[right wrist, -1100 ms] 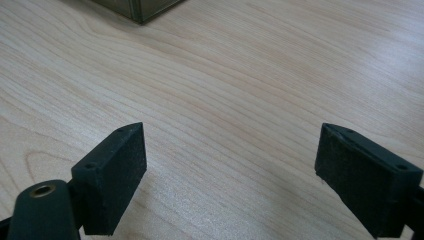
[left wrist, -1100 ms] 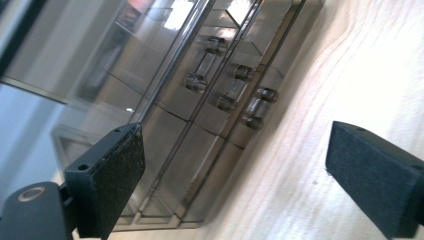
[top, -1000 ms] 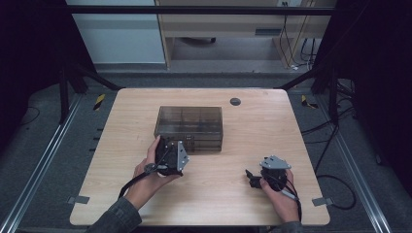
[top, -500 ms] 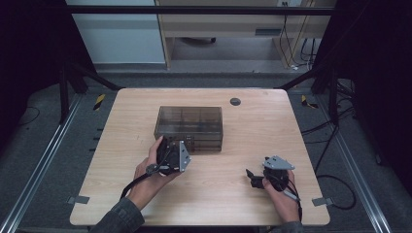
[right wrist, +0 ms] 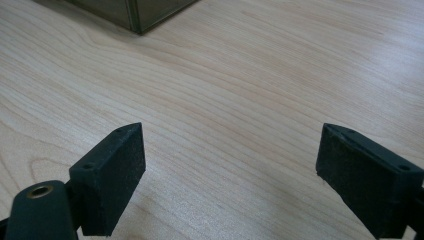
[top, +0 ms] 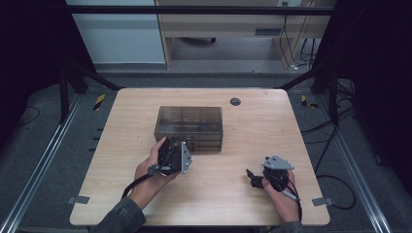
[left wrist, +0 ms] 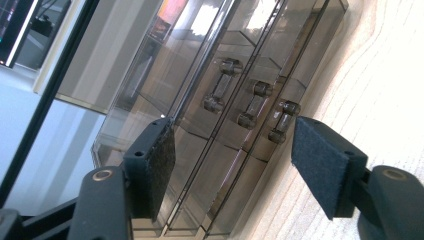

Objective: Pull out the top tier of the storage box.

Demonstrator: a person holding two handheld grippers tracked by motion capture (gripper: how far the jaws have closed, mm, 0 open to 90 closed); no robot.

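Left tongs lined up on the drawer handles; grip not yet made.

Near right, right tongs [top: 252, 177] idle, spread wide over bare counter [top: 228, 194]. Left tongs [left wrist: 232, 160] have just been closing, pads clear of everything, the three drawer handles [left wrist: 255, 104] ahead between them. Smoked drawer box [top: 189, 127] sits mid-counter, farther off. Best to centre on one handle, advance squarely, close before pulling straight.

Smoky translucent plastic drawer box [top: 189, 127], low and rectangular, sits flat on the wooden table, near its middle. Front face turned toward the person. Three shallow drawers stacked one above another, all closed, each with a small bar handle [left wrist: 254, 105]; the handles line up.
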